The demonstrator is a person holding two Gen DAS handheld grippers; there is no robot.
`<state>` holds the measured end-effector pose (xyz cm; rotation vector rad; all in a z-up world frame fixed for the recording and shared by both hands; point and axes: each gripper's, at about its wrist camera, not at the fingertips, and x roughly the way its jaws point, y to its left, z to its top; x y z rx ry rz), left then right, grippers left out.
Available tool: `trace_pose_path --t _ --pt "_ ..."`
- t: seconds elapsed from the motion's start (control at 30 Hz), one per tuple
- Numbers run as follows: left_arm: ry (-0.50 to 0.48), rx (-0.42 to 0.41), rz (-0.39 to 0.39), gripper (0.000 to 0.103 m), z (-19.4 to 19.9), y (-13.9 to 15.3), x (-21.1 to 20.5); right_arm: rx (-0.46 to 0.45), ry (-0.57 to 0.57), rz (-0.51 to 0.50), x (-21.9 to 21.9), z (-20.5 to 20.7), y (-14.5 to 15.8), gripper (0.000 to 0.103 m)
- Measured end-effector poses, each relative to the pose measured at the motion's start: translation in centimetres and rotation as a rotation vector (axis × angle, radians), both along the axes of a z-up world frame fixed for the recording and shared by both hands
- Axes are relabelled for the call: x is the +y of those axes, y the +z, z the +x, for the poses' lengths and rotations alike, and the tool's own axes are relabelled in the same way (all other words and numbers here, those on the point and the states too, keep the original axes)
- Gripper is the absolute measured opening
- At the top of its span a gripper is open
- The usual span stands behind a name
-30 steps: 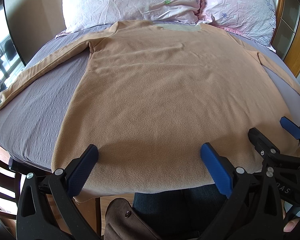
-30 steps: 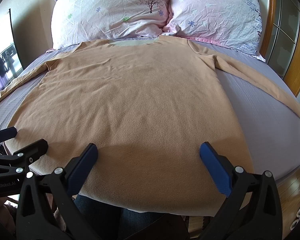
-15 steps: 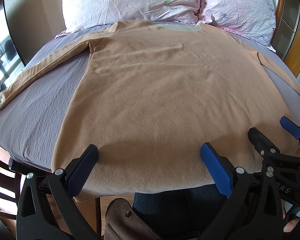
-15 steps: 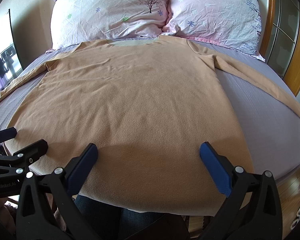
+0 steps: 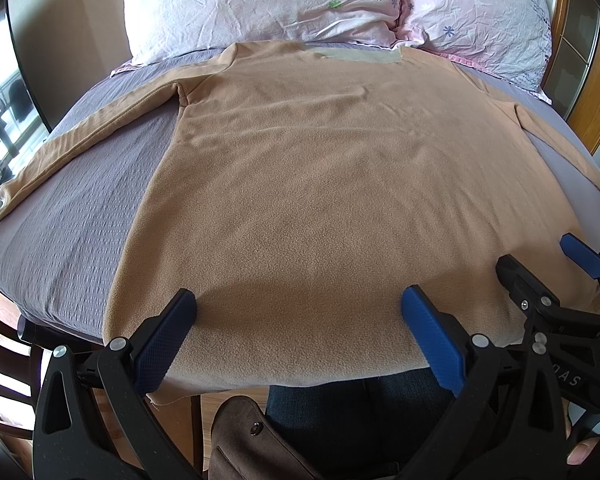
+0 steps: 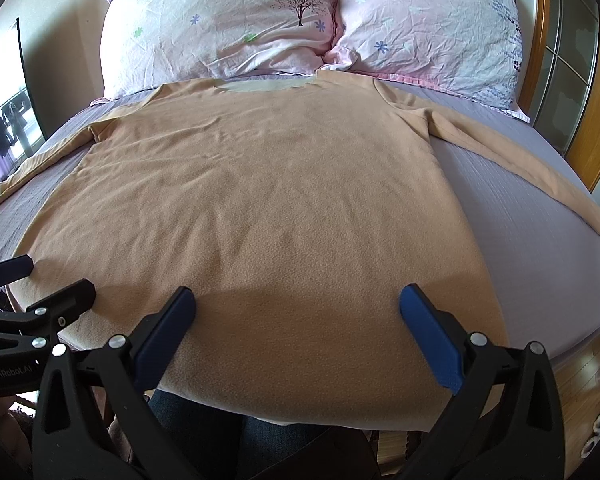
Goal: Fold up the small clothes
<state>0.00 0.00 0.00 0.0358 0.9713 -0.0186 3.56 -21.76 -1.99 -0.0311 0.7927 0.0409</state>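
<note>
A tan long-sleeved fleece shirt [image 5: 332,184] lies flat on a grey-purple bed, collar toward the pillows, hem hanging over the near edge, both sleeves spread out; it also shows in the right wrist view [image 6: 260,208]. My left gripper [image 5: 298,304] is open and empty, hovering over the hem toward its left side. My right gripper [image 6: 296,302] is open and empty over the hem toward its right side. Each gripper shows at the edge of the other's view.
Two floral pillows [image 5: 260,0] [image 6: 424,20] lie at the head of the bed [image 5: 68,224]. A wooden frame with glass panels [image 6: 572,80] stands on the right. The person's jeans [image 5: 340,420] and a brown bag [image 5: 252,444] are below the near edge.
</note>
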Motion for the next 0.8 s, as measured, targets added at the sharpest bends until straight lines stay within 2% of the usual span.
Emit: trace_pose_path --t 0.3,0.4,0.47,0.5,0.57,0.63,0.7,0.8 --pt "0.000 0.000 0.000 0.102 0.0 0.0 0.0 -0.002 0.000 0.000 -0.3 0.0 0.1 0.101" --pt "-0.003 -0.003 0.002 0.102 0.0 0.0 0.0 -0.044 0.021 0.003 -0.6 -0.3 0.0 0.101" --pt "-0.010 -0.017 0.003 0.102 -0.2 0.0 0.0 -0.079 0.068 0.038 -2.0 -0.7 0.2 0.101" --pt "-0.016 -0.031 0.003 0.102 -0.3 -0.1 0.0 -0.084 0.054 0.080 -3.5 -0.6 0.7 0.101" --pt "-0.031 -0.063 0.003 0.102 -0.9 0.2 -0.2 -0.127 -0.062 0.166 -7.7 -0.1 2.6 0.101" --pt "-0.052 -0.115 0.000 0.102 -1.1 0.2 -0.1 -0.184 -0.238 0.301 -14.9 0.2 4.5 0.101" --pt "-0.065 -0.143 -0.004 0.102 -1.2 0.2 0.0 -0.194 -0.405 0.458 -22.3 0.4 5.2 0.101" --pt "-0.087 -0.181 -0.044 0.102 -0.5 0.0 0.7 -0.134 -0.633 0.653 -32.0 1.2 4.2 0.084"
